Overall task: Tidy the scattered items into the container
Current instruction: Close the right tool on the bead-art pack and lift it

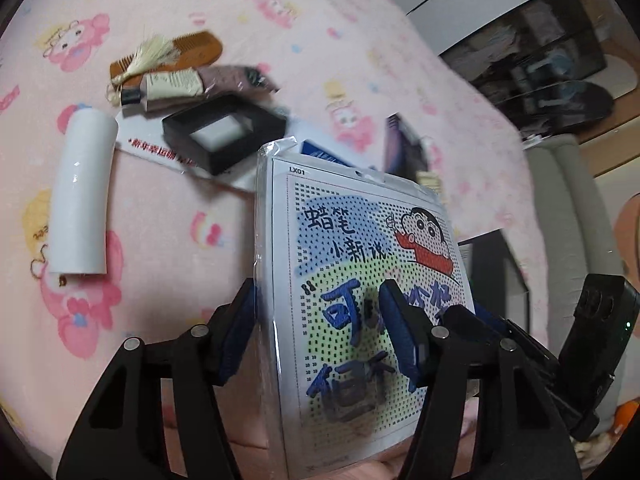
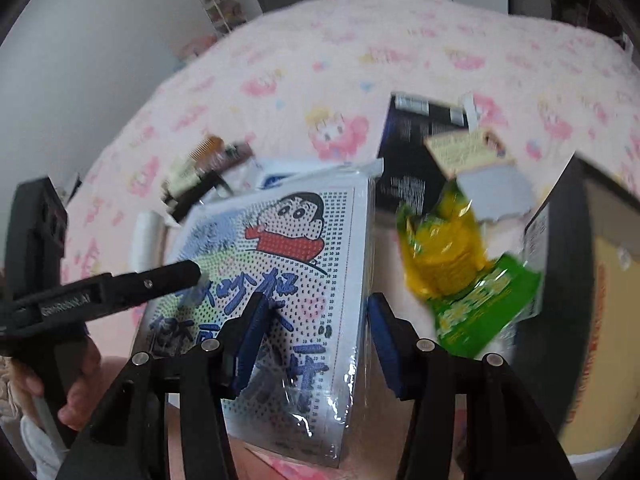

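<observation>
Pack: a flat shrink-wrapped cartoon craft pack [image 1: 360, 240], printed with a dotted grid and a boy in a red scarf, is raised off the bedspread [image 1: 200, 208] and tilted, its top edge away from me.
Left gripper [image 1: 318, 292]: my jaws are at a middling width and closed on the pack near its lower end, one blue pad behind its left edge, the other pressed on the printed face.
Right gripper [image 2: 316, 300]: my jaws are narrower, pinching the pack's right edge, one pad on the face and the other against the far side; the contact there is blurred, so I read it as a grip.
Hand [image 2: 80, 392]: from the right wrist view, fingers wrap the handle of my left tool, whose black finger lies across the pack's face.
Container [image 2: 568, 240]: a dark-walled box with a tan inside stands at the right, just beside the pack.
Snack bag [image 2: 460, 264]: yellow and green, blurred, between the pack and the container; I cannot tell what it rests on.
Left on the bedspread: a white roll [image 1: 82, 196], a wooden comb [image 1: 192, 52] with a pale tassel, a tube [image 1: 168, 88] touching the comb, and a black tray [image 1: 224, 132] with a white inside.
</observation>
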`<state>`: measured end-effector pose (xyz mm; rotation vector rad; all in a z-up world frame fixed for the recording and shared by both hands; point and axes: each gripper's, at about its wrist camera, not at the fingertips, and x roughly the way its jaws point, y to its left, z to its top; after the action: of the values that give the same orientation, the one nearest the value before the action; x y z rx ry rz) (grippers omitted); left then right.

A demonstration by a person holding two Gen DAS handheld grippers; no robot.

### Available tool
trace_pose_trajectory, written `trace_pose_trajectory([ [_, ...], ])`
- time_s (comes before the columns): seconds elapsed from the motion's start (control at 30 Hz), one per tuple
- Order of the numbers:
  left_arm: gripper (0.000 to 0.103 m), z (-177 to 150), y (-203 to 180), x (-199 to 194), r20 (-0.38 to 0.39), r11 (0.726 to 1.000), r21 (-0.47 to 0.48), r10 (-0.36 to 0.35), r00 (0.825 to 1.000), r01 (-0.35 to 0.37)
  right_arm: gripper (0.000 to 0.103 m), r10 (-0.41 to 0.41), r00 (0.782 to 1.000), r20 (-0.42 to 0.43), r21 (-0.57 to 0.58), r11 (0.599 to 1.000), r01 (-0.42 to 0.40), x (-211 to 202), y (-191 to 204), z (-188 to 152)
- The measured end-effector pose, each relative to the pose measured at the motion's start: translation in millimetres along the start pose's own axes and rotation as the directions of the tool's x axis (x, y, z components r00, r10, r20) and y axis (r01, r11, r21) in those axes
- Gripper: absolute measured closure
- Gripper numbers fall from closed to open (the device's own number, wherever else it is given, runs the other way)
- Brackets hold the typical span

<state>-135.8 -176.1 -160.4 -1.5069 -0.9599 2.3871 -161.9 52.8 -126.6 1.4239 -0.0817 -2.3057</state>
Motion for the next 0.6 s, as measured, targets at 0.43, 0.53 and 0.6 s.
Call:
trace_pose_trajectory([
  [0.43,0.042,4,-164,20,0.004,0.961,0.267,-0.067,0.998,0.064,0.056,-0.040,0.992,0.118,0.074,0.997,0.032,-92,-62,3],
  [0.53,0.042,-6,-199,48,-0.045,0.949,0.304,-0.080,0.996,0.090,0.056,-0.106,0.983,0.149,0.130,0.988,0.087,-118,-97,-6],
  [0.6,0.042,-13,-220,68,-0.087,0.942,0.316,-0.092,0.992,0.115,0.056,-0.151,0.975,0.165,0.168,0.978,0.124,-133,-122,-13],
])
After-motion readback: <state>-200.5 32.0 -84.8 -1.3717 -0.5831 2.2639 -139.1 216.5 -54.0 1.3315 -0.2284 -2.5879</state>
